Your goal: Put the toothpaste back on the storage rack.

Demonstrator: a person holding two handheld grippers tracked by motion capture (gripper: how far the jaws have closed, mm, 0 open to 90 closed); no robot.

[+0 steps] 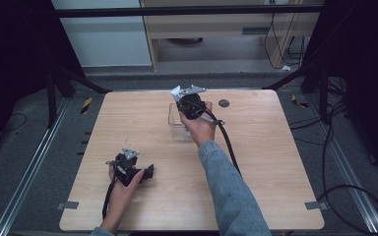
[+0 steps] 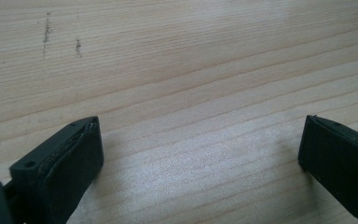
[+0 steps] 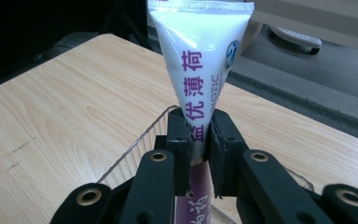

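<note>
Light wood worktop (image 1: pixel 275 162) sits on grey carpet (image 1: pixel 24 142), with metal rails (image 1: pixel 22 184) either side. Black cables (image 1: pixel 347 189) snake at the right, pale cabinets (image 1: pixel 216 29) along the top, dark curtains at both edges.

wooden table (image 1: pixel 275 162) bearing clear box (image 1: pixel 177 129).

High view: above the near edge, facing forward and down on the whole worktop (image 1: pixel 256 162).
Left tool view: very close over bare wood.
Right tool view: low, facing the far edge.
Shared: the worktop's wood.
</note>
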